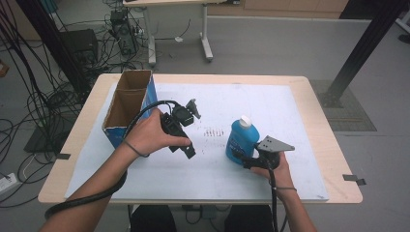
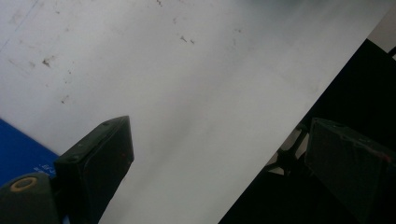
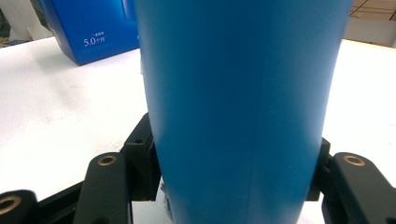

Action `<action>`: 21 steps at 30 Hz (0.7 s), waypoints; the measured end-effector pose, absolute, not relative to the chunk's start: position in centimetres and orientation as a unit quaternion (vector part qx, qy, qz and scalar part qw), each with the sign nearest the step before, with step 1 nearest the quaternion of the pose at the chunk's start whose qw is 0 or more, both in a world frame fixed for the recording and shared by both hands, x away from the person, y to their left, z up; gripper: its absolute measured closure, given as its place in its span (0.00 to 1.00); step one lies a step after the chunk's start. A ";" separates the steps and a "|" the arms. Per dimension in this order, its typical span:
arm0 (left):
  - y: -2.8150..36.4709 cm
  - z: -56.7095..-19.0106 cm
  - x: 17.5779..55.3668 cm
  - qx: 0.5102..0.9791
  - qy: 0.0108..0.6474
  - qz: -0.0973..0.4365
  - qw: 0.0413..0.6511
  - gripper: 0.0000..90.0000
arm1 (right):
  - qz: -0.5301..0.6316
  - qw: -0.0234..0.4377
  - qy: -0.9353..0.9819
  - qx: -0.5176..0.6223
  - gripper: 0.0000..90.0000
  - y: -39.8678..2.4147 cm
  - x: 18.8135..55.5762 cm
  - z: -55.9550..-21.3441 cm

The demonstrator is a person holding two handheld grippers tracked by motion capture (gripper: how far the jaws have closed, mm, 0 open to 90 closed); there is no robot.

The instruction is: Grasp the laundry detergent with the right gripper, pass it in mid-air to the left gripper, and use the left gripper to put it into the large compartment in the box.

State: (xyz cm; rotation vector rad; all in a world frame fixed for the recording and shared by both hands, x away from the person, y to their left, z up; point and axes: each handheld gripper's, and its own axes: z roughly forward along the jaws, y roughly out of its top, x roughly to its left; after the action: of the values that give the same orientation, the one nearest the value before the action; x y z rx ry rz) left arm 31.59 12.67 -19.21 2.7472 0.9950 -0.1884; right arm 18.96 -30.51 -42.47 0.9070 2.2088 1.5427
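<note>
Between the right tool's (image 3: 233, 186) jaws stands the blue bottle (image 3: 243, 93).

Both forearms are bare, with no sleeves. The left hand (image 1: 150, 134) wears a thin dark band at the wrist, as does the right hand (image 1: 276, 170). The left gripper (image 1: 189, 129) is black, with a thick black cable. The right gripper (image 1: 240, 158), also black, carries a grey three-cornered plate (image 1: 273, 144) pierced by small holes. Its arms bear brass-ringed screw holes, and a thinner black cable trails from it.
</note>
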 end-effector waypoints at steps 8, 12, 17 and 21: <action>12.6 -19.4 31.8 0.933 0.338 -0.063 0.105 0.09 | 0.537 0.148 0.769 0.315 0.45 -30.6 19.0 -42.5; 12.5 -19.3 31.9 0.933 0.339 -0.061 0.105 0.09 | 0.537 0.147 0.769 0.315 0.45 -30.6 19.0 -42.5; 12.4 -19.4 31.9 0.932 0.341 -0.063 0.106 0.09 | 0.538 0.147 0.767 0.316 0.45 -30.6 19.0 -42.5; 12.1 -19.5 31.9 0.933 0.339 -0.064 0.104 0.09 | 0.539 0.145 0.767 0.317 0.45 -30.6 19.1 -42.6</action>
State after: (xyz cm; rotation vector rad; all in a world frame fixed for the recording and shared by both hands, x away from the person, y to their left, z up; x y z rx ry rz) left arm 31.89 12.10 -19.46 2.7514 1.0005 -0.1888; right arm 19.07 -30.64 -42.57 0.9122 2.2090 1.5531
